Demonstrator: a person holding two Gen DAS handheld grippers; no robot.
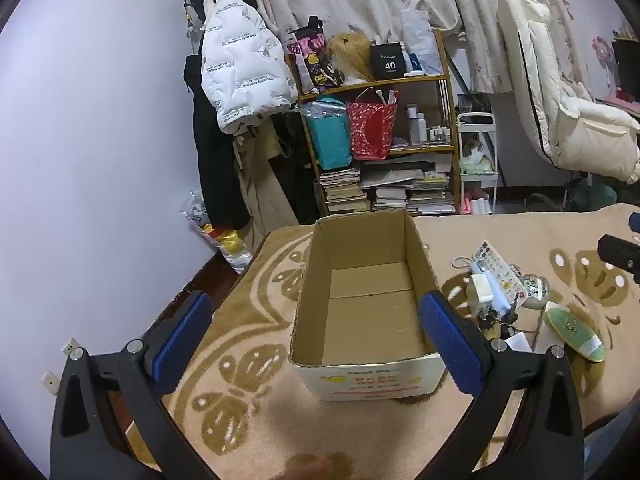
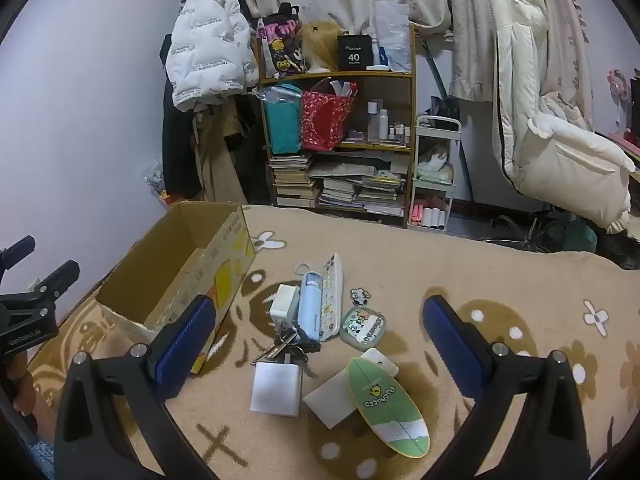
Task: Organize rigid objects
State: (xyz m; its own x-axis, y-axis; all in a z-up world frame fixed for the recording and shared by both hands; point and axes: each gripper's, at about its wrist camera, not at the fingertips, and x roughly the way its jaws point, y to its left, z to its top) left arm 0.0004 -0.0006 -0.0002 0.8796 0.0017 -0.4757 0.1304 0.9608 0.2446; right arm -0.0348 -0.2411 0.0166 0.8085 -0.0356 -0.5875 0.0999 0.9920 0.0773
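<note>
An empty cardboard box (image 1: 366,312) (image 2: 176,276) stands open-topped on the patterned blanket. My left gripper (image 1: 316,330) is open above its near end, blue pads either side. In the right wrist view a cluster of small items lies right of the box: a white charger (image 2: 285,301), a pale blue case (image 2: 311,306), a sticker-covered remote (image 2: 332,292), keys (image 2: 290,348), a white block (image 2: 275,389), a square green case (image 2: 363,327), a white card (image 2: 333,397) and a green oval board (image 2: 387,404). My right gripper (image 2: 316,344) hangs open over them, holding nothing.
The beige blanket (image 2: 500,280) covers the bed. Behind it stand a wooden shelf (image 2: 340,120) with bags, bottles and stacked books, a white cart (image 2: 434,176), a hanging white jacket (image 2: 208,44) and a cream chair (image 2: 552,128). The other gripper's black frame (image 2: 28,312) shows at far left.
</note>
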